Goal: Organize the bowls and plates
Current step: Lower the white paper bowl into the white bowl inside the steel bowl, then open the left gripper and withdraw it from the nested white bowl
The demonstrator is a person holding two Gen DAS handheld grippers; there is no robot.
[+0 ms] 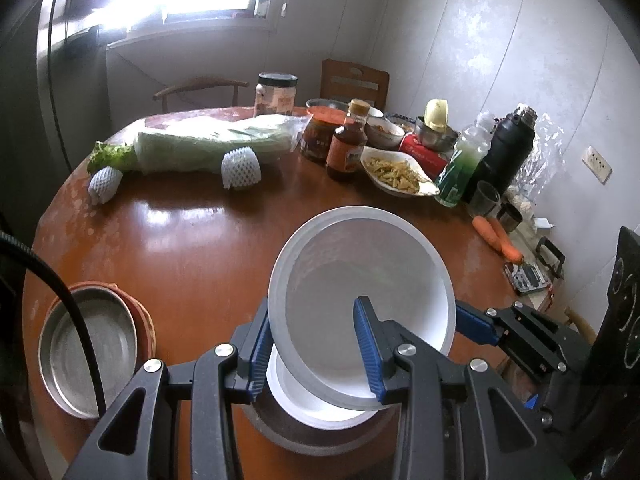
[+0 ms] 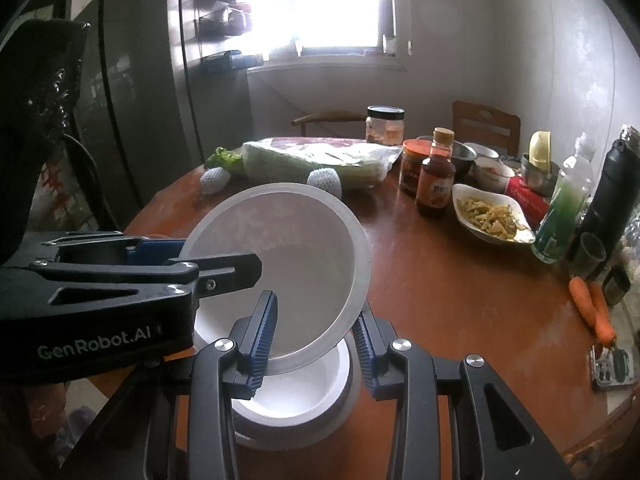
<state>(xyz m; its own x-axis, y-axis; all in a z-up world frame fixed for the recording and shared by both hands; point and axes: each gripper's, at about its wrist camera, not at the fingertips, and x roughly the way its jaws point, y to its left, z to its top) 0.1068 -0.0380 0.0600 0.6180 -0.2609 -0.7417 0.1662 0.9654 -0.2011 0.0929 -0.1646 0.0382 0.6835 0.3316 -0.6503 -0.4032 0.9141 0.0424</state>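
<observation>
A white plate (image 1: 360, 264) hangs tilted above the brown round table (image 1: 192, 248). My left gripper (image 1: 312, 308) is shut on its near rim, one blue finger inside the plate and one behind it. My right gripper (image 1: 476, 322) pinches the rim on the plate's right side. In the right wrist view the same plate (image 2: 288, 240) sits between my right gripper's (image 2: 316, 308) fingers, with the left gripper (image 2: 224, 264) clamped on its left rim. Under the plate a white bowl (image 2: 296, 396) rests in a grey dish (image 1: 312, 440). A steel plate (image 1: 88, 344) lies on red bowls at the left.
At the back of the table lie a bagged cabbage (image 1: 212, 140), a sauce bottle (image 1: 348, 144), jars, a dish of food (image 1: 396, 172), a green bottle (image 1: 464, 164) and a black flask (image 1: 508, 148). Carrots (image 1: 496, 236) lie by the right edge. Chairs stand behind the table.
</observation>
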